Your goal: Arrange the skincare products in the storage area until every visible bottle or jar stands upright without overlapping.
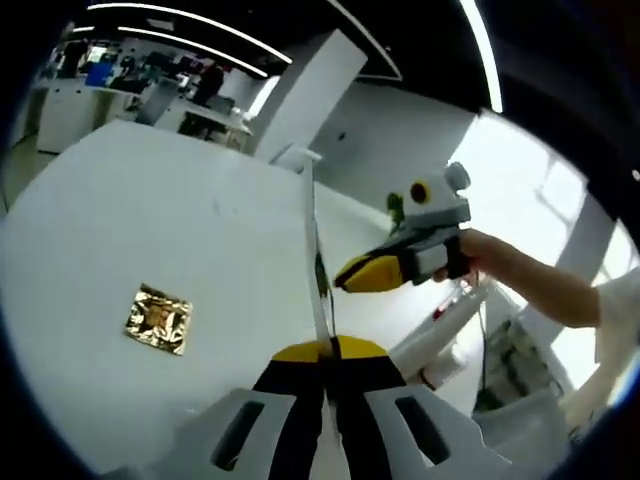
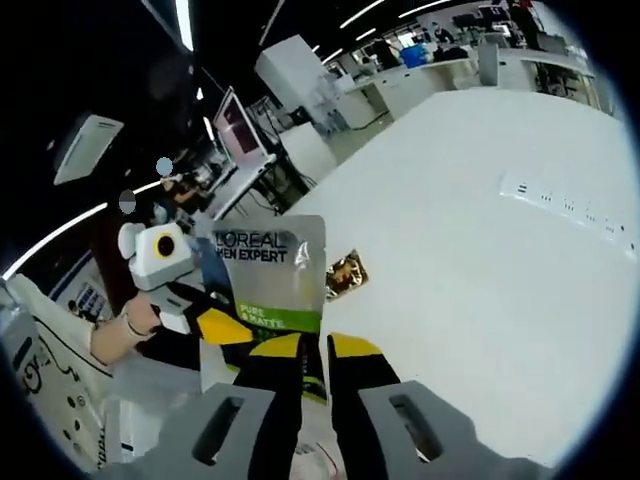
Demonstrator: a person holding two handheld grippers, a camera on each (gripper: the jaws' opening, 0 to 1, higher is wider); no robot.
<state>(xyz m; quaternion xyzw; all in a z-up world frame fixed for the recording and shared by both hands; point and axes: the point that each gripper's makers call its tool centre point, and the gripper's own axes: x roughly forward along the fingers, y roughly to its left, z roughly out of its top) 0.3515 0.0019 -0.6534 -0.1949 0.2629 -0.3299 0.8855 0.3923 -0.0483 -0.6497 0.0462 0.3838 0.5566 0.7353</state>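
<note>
A: Where does the product sit?

B: In the right gripper view a flat L'Oréal Men Expert sachet [image 2: 268,300] stands upright above the white table [image 2: 480,260], lifted off it. The right gripper [image 2: 312,352] has its yellow-tipped jaws closed narrow on the sachet's lower edge, so it holds the sachet there.

A: And the other tool?

B: Left of the sachet in that same view, the left gripper [image 2: 222,328] reaches in with a hand [image 2: 118,335] behind it; its yellow tip touches the sachet's lower left side. Whether its jaws actually pinch the sachet cannot be told from this side.

A: Does the left gripper view help?

B: There the sachet [image 1: 318,270] shows edge-on, a thin line rising from between the jaws of the left gripper [image 1: 332,350], which are pressed narrow on it. Just right of the sachet, the right gripper [image 1: 372,274] comes in, held by a hand [image 1: 490,258], its yellow tip near the sachet's edge.

A: Anything else on the table?

B: A small gold foil packet [image 1: 158,319] lies flat on the table [image 1: 130,220], left of the sachet. In the right gripper view that packet [image 2: 345,274] lies just beyond the sachet's right edge, and a white power strip [image 2: 570,208] lies well to the right of the sachet.
</note>
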